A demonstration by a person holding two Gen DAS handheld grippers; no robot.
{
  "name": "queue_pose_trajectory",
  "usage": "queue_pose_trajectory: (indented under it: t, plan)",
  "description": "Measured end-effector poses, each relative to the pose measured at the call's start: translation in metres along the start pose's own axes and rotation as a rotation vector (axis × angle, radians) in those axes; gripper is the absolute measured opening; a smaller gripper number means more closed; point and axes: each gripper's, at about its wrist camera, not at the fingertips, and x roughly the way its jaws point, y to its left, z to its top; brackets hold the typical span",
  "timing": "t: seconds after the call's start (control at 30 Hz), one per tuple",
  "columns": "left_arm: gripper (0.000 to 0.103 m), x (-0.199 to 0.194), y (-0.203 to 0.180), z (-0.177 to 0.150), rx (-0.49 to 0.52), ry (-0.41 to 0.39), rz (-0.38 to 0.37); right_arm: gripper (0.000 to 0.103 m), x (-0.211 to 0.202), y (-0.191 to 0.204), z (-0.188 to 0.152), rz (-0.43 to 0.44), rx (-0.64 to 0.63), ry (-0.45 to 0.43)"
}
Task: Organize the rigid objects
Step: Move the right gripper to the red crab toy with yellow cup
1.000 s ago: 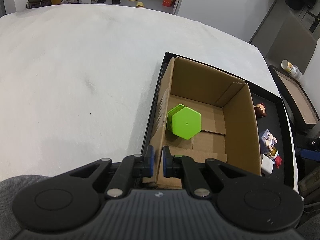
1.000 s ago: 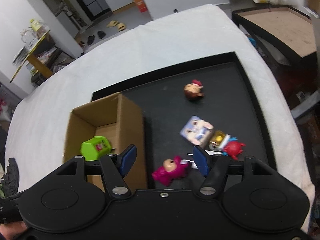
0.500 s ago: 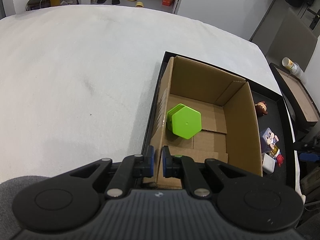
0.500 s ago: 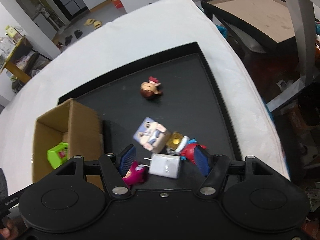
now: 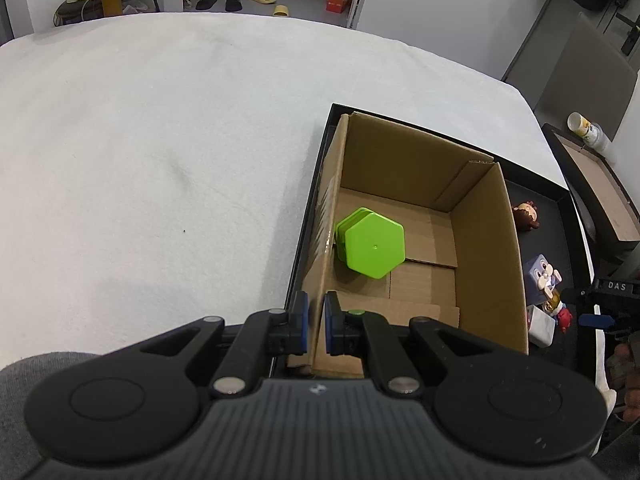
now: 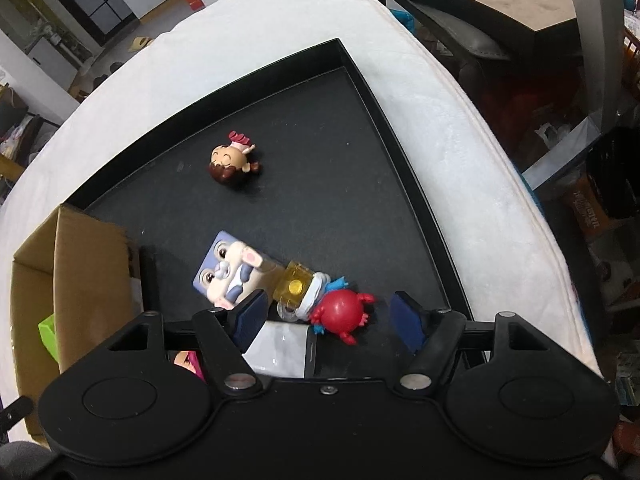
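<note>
My left gripper is shut on the near left wall of the cardboard box, which stands in the black tray. A green hexagonal container lies inside the box. In the right wrist view my right gripper hangs low over the tray, its jaws opening, with a red crab toy between the pads, untouched. Beside the crab are a yellow block, a blue-grey rabbit cube and a white charger. A pink doll peeks from under the gripper.
A brown-haired figurine lies further back in the tray. The tray sits on a white padded table. A dark side table stands beyond the right table edge, with clutter on the floor below.
The right gripper moved right and down from above the pink doll to over the crab toy, and its jaws widened. The left gripper kept still on the box wall.
</note>
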Motion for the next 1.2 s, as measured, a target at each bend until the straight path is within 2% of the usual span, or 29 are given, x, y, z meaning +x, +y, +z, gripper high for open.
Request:
queue_pose_trajectory:
  t: [0.37,0.47,0.6,0.67,0.73,1.2]
  plan:
    - [0.007,0.001,-0.003,0.001,0.010,0.000,0.015,0.069,0.020,0.005,0.005,-0.041,-0.004,0.014]
    - [0.007,0.001,-0.004,0.000,0.017,-0.003,0.016,0.077,0.023,0.008,0.006,-0.054,-0.015,0.008]
    - [0.007,0.001,-0.003,0.000,0.019,-0.004,0.014,0.078,0.030,0.014,0.003,-0.079,-0.052,0.012]
    - [0.007,0.001,-0.003,0.000,0.022,-0.004,0.012,0.075,0.031,0.016,0.002,-0.091,-0.068,0.012]
    - [0.007,0.001,-0.003,-0.001,0.024,-0.005,0.012,0.063,0.030,0.018,0.000,-0.101,-0.085,0.015]
    - [0.007,0.000,-0.003,-0.001,0.030,-0.008,0.009,0.063,-0.008,0.027,-0.003,-0.081,-0.109,-0.041]
